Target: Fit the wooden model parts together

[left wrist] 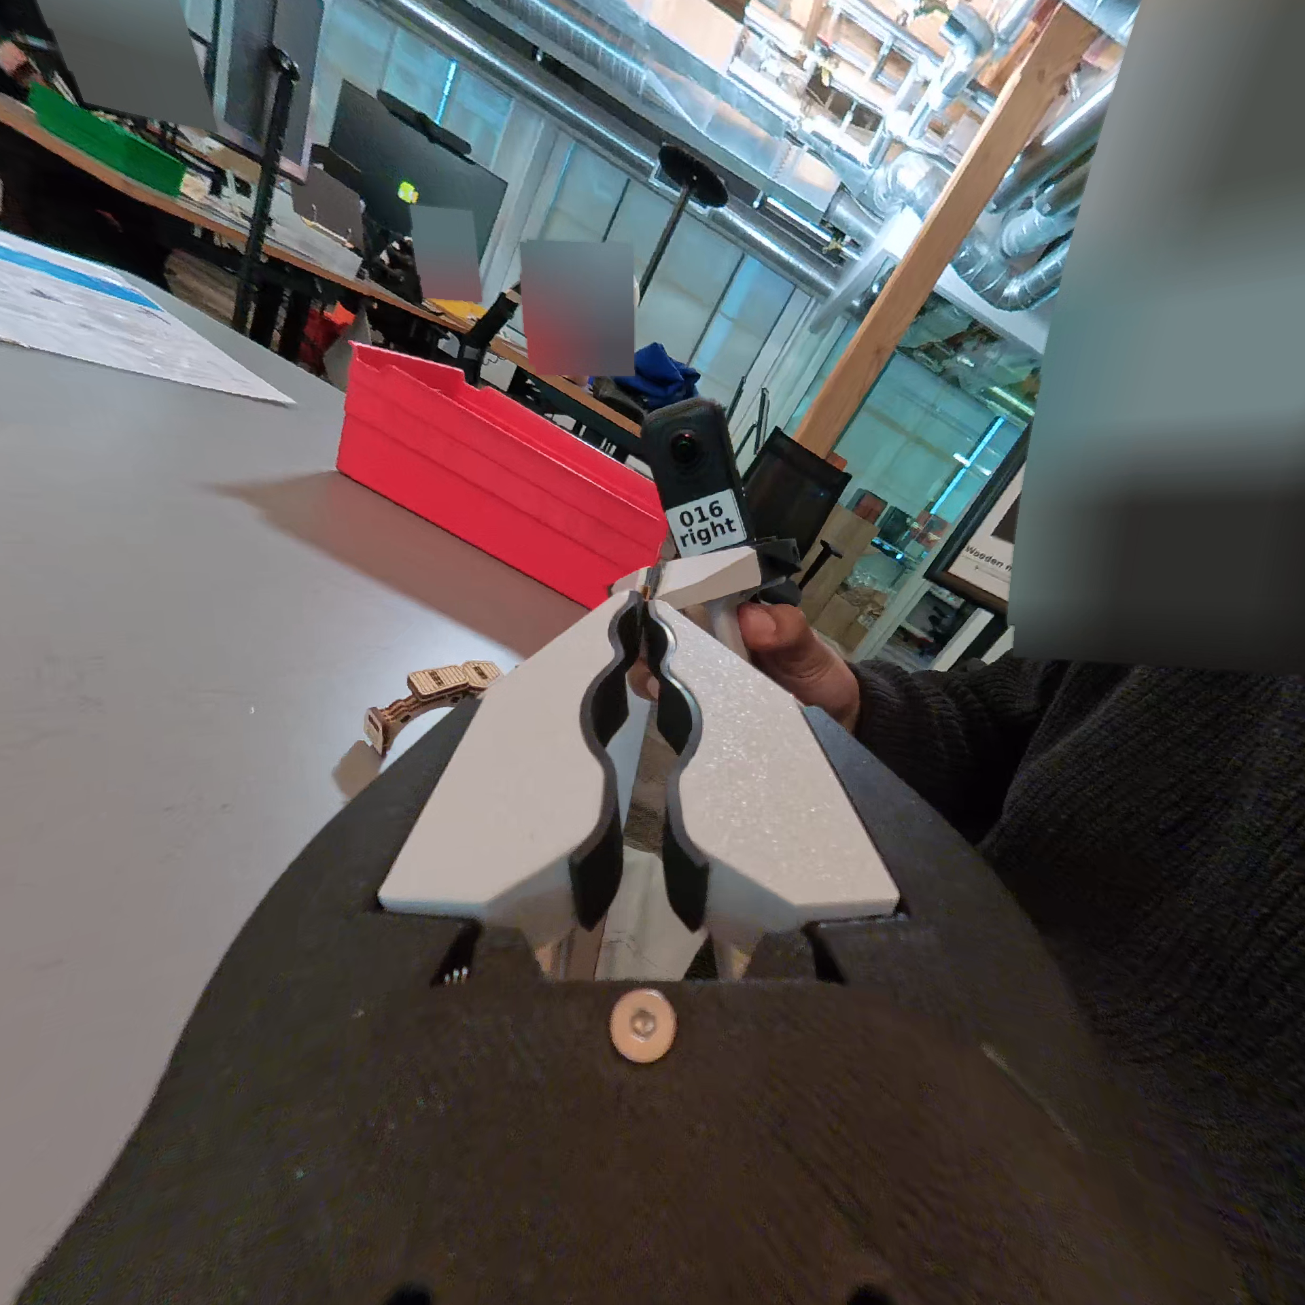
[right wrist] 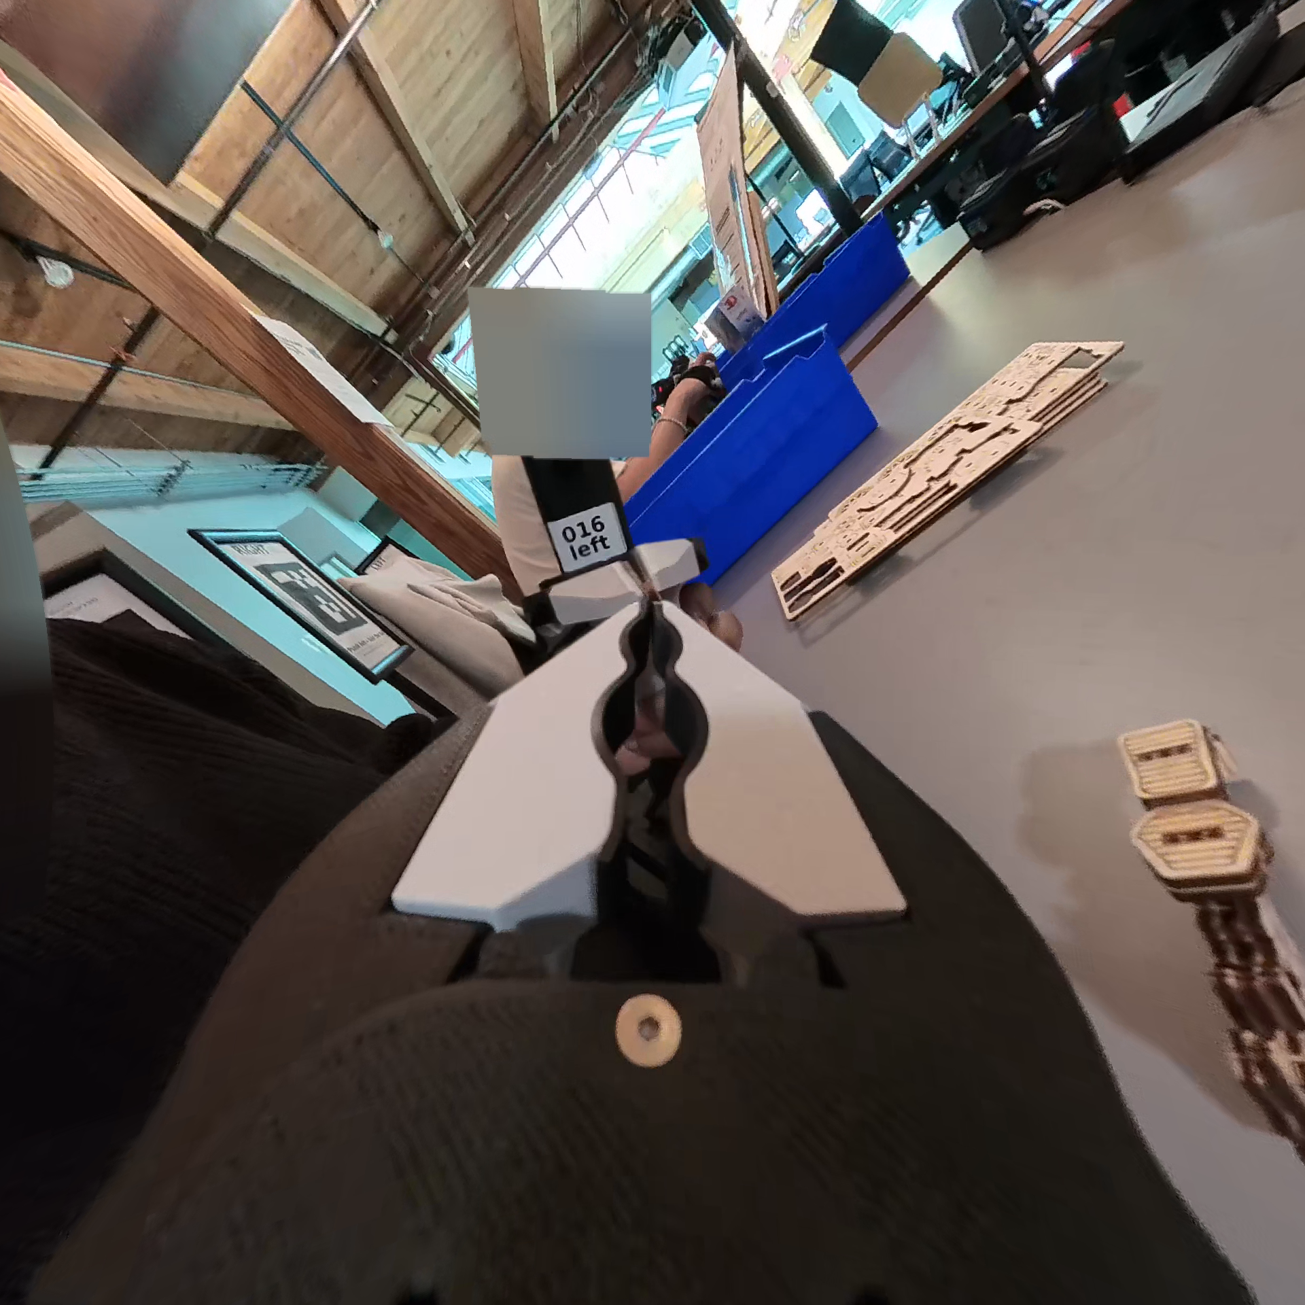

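The partly built wooden model (right wrist: 1193,833) lies on the grey table (right wrist: 1059,565), untouched. The uncut part sheets (right wrist: 946,466) lie well apart from it. The left gripper (left wrist: 644,600) and right gripper (right wrist: 653,604) meet tip to tip above the table, jaws narrow, possibly pinching a small part; this cannot be confirmed. Most fitting remains.

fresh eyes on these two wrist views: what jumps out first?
The two grippers, left gripper and right gripper, meet tip to tip in mid-air above the grey table, both closed on something too small to make out. Next come the bright bins: a red bin behind the tips, a blue bin in the right view. A half-built wooden model lies on the table beside the right gripper.
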Motion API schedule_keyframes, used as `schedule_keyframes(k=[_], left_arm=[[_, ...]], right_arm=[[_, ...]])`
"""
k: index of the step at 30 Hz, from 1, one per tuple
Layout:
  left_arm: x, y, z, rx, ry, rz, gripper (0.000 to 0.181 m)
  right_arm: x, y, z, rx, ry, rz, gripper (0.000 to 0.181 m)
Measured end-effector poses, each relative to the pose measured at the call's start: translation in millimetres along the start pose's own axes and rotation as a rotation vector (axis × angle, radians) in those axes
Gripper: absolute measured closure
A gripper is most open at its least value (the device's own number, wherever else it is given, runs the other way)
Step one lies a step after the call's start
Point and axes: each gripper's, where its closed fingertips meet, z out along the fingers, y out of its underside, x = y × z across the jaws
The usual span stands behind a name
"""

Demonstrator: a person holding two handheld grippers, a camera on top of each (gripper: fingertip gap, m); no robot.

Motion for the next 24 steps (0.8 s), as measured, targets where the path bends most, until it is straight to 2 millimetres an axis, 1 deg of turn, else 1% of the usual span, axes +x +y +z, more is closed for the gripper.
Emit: schedule_keyframes(k=[3, 8, 10, 12, 15, 19, 20, 22, 24], left_arm=[[-2, 1, -1, 0.000, 0.021, -0.054, 0.181], [0, 4, 2, -0.014, 0.047, -0.090, 0.181], [-3, 4, 2, -0.012, 0.036, -0.101, 0.181], [-9, 0, -2, 0.008, 0.005, -0.104, 0.181], [-26, -6, -12, 0.016, -0.085, -0.098, 0.181], [-64, -18, -40, 0.001, -0.312, -0.017, 0.177], [-73, -17, -46, -0.032, -0.365, 0.008, 0.174], [-91, -5, -53, -0.146, -0.460, 0.045, 0.167], [-100, 8, -50, -0.255, -0.509, 0.062, 0.162]], right_arm=[[-2, 1, 0, -0.025, 0.008, -0.038, 0.181], [-3, 3, 1, -0.043, 0.016, -0.063, 0.181], [-1, 3, 1, -0.042, 0.022, -0.062, 0.181], [2, -1, -2, -0.040, 0.046, -0.081, 0.181], [11, -7, -10, -0.057, 0.127, -0.178, 0.181], [19, -14, -20, -0.105, 0.251, -0.374, 0.181], [20, -15, -23, -0.115, 0.275, -0.415, 0.181], [21, -20, -33, -0.109, 0.313, -0.469, 0.181], [23, -28, -48, -0.068, 0.347, -0.473, 0.181]])
